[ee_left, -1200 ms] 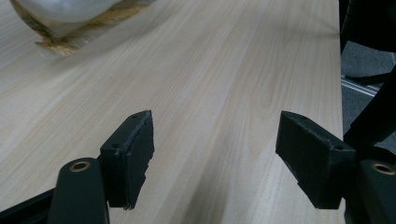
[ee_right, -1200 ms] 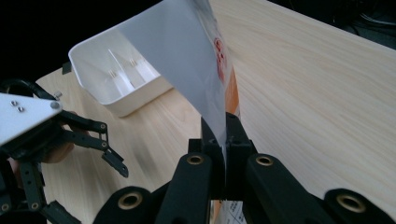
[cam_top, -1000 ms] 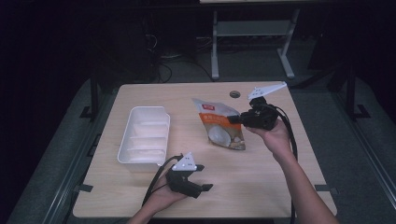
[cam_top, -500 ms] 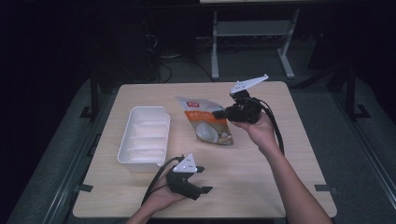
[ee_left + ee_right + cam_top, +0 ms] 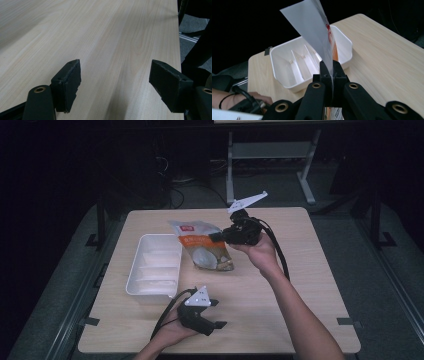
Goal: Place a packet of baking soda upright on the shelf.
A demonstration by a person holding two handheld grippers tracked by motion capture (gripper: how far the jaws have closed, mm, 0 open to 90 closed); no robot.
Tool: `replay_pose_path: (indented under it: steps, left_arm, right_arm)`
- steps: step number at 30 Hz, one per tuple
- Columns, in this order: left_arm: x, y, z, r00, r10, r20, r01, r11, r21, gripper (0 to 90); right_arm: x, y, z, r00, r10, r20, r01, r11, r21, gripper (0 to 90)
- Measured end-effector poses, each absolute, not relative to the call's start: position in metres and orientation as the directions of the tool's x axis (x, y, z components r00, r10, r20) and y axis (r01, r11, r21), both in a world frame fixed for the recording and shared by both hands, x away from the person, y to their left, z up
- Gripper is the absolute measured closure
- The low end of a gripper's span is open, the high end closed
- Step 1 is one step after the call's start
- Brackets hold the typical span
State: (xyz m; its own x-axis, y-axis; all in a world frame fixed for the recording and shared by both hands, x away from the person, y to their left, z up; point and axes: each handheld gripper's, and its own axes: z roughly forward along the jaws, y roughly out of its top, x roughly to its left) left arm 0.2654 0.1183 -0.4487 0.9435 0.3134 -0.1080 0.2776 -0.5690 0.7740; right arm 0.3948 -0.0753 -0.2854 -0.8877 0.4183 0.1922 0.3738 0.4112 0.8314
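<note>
A snack bag (image 5: pixel 204 246), white and orange with pale round pieces printed on it, hangs above the table's middle. My right gripper (image 5: pixel 217 236) is shut on its right edge and holds it up off the wood. In the right gripper view the bag (image 5: pixel 317 32) rises as a thin sheet from between the shut jaws of that gripper (image 5: pixel 331 71). A white tray (image 5: pixel 154 265) with ribbed compartments lies just left of the bag. My left gripper (image 5: pixel 216 314) rests near the table's front edge, open, with bare wood between its jaws (image 5: pixel 113 83).
The wooden table (image 5: pixel 310 285) has bare surface to the right and front. A metal stand (image 5: pixel 270 150) is on the dark floor beyond the far edge. The table's right edge and the floor (image 5: pixel 190 37) appear in the left gripper view.
My right gripper has carried the bag leftward across the table toward the tray. The left gripper has stayed put near the front edge.
</note>
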Motion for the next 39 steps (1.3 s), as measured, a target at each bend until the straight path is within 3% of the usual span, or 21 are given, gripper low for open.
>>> replay_pose_path:
  steps: [18,39]
  left_arm:
    - [0.263,0.116,-0.452,0.949,0.301,-0.099,0.267,-0.593,0.76,25.3]
    - [0.268,0.124,-0.454,0.941,0.32,-0.109,0.287,-0.585,0.759,25.3]
  right_arm:
    - [0.41,-0.012,-0.272,-0.922,0.332,0.197,0.334,0.43,0.839,89.6]
    - [0.419,0.06,-0.287,-0.952,0.23,0.202,0.291,0.47,0.833,89.6]
